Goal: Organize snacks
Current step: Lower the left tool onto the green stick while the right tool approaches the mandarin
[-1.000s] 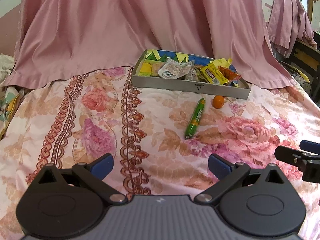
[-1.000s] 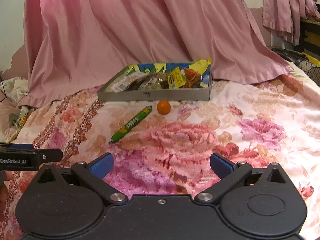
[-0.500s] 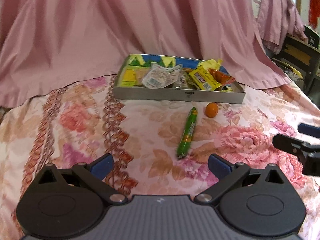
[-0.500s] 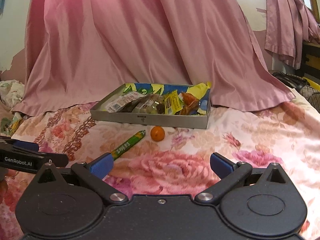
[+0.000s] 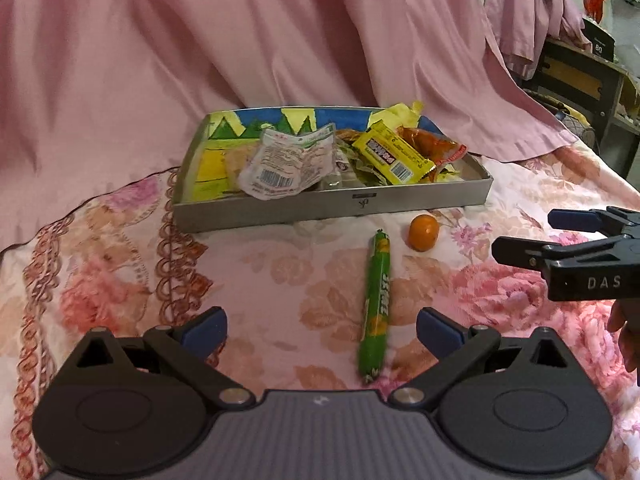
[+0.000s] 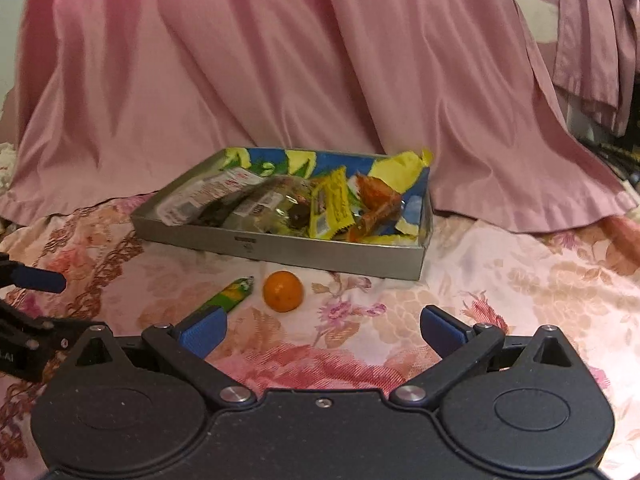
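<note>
White letters "DAS" stand on the right gripper (image 5: 560, 236); other print is unreadable.

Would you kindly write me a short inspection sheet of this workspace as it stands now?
Surface: floral bedsheet, wrinkled.
Job's things: grey tray full of wrapped snacks; green snack stick and small orange lie apart on the sheet in front of it.
Clutter: nothing seen.
Grippers: left claw open and empty, the stick's near end between its fingers; right claw open and empty, short of the orange.
Cables: nothing seen.
Surroundings: pink curtain behind the tray; dark furniture at right.
</note>
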{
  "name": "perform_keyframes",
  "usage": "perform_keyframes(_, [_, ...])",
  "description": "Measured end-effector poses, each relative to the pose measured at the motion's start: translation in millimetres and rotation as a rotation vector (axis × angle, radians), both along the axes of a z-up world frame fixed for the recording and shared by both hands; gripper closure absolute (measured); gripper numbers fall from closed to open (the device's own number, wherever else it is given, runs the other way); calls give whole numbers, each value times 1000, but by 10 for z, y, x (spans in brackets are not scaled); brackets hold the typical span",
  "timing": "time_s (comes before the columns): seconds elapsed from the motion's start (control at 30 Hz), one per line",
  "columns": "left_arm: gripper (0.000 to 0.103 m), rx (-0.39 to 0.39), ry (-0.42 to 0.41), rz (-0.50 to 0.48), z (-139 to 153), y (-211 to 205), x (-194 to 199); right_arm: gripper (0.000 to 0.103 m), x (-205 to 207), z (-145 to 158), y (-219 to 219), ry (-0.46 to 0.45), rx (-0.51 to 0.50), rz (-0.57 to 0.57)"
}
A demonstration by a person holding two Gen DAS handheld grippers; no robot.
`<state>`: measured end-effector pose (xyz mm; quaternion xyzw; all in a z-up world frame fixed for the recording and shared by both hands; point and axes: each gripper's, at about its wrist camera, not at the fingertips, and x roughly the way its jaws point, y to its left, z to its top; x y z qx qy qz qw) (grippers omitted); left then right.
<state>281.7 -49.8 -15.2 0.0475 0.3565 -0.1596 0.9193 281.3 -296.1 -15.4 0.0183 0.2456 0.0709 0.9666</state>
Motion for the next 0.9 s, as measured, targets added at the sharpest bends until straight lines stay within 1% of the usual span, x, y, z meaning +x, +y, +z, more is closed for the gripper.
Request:
perform_keyframes(0.1, [0, -9, 24, -16, -85, -40, 119, 1, 116, -37, -14, 11, -2, -3])
perform_keyframes(0.23, [0, 1, 51, -39, -195, -109, 245, 1, 248, -72, 17, 10, -38, 18])
perform_keyframes(0.43, [0, 9, 55, -85, -299, -183, 350, 2, 470, -164, 41, 21, -70, 56])
perform_keyframes(0.5, [1, 4, 54, -103, -316, -209, 378, 5, 533, -187, 41, 23, -71, 58])
perform_keyframes(0.57, [5, -1, 52, -124, -330, -233, 398, 7, 602, -205, 38, 28, -73, 64])
perform_keyframes(0.7, [24, -18, 63, -165, -360, -268, 436, 15, 701, -228, 61, 34, -65, 97])
perform_keyframes(0.77, [28, -29, 60, -179, -367, -279, 444, 17, 736, -231, 90, 32, -61, 116])
perform_keyframes(0.83, [41, -41, 63, -195, -368, -282, 459, 19, 755, -236, 120, 31, -55, 135])
perform_keyframes(0.9, [48, -43, 73, -206, -372, -298, 484, 22, 776, -246, 151, 35, -52, 154])
